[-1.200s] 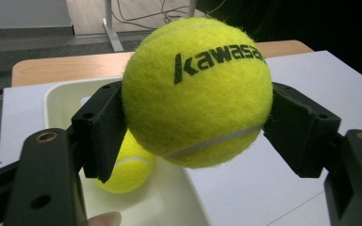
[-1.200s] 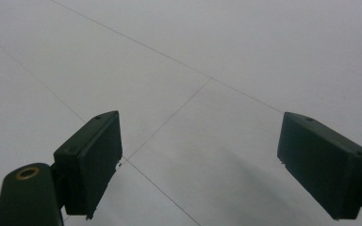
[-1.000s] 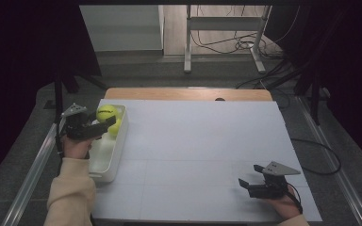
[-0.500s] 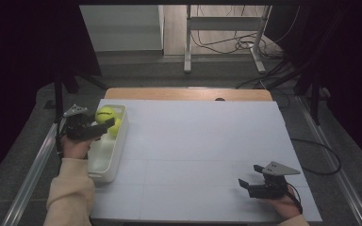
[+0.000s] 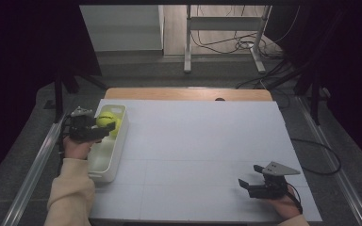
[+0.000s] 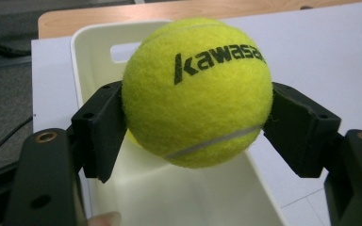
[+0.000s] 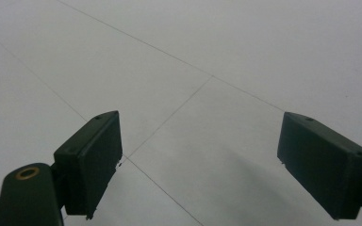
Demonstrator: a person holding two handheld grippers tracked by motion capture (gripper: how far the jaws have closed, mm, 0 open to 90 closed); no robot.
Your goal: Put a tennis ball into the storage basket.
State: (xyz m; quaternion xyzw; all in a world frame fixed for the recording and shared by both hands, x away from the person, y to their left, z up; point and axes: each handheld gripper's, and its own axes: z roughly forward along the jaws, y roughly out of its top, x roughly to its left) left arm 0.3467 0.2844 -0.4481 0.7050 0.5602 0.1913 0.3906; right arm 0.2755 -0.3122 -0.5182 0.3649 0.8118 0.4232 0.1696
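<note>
Two black tools work over a pale, matte white surface (image 5: 193, 141) ruled with thin grey lines into large rectangles. Nearest, at the right near corner, the right tool (image 5: 249, 185) rests low over the surface in a hand, a grey three-cornered plate on its top; its blocky, square-edged jaws stand wide apart with nothing between them, and in the right gripper view (image 7: 200, 162) only smooth white sheet and two crossing seam lines lie between the pads.

At the left edge, a little farther off, a hand in a cream, soft-looking sleeve (image 5: 70, 193) holds the left tool (image 5: 104, 128). Its jaws are clamped on a tennis ball (image 6: 195, 92), one pad pressed to each side of it. Seen close, the ball is round and fuzzy, a bright yellow-green felt with a pale curved seam running across its lower half and dark lettering printed on its upper right. It is held in the air above the far end of a long, narrow bin (image 5: 104, 160) of smooth, glossy off-white plastic with rounded corners and a slot handle cut in its far wall. The bin lies lengthwise along the left side of the surface. A sliver of yellow-green shows under the ball's left side inside the bin; what it is cannot be told.

Beyond the white sheet a strip of light wooden tabletop (image 5: 188, 93) shows at the far edge.
</note>
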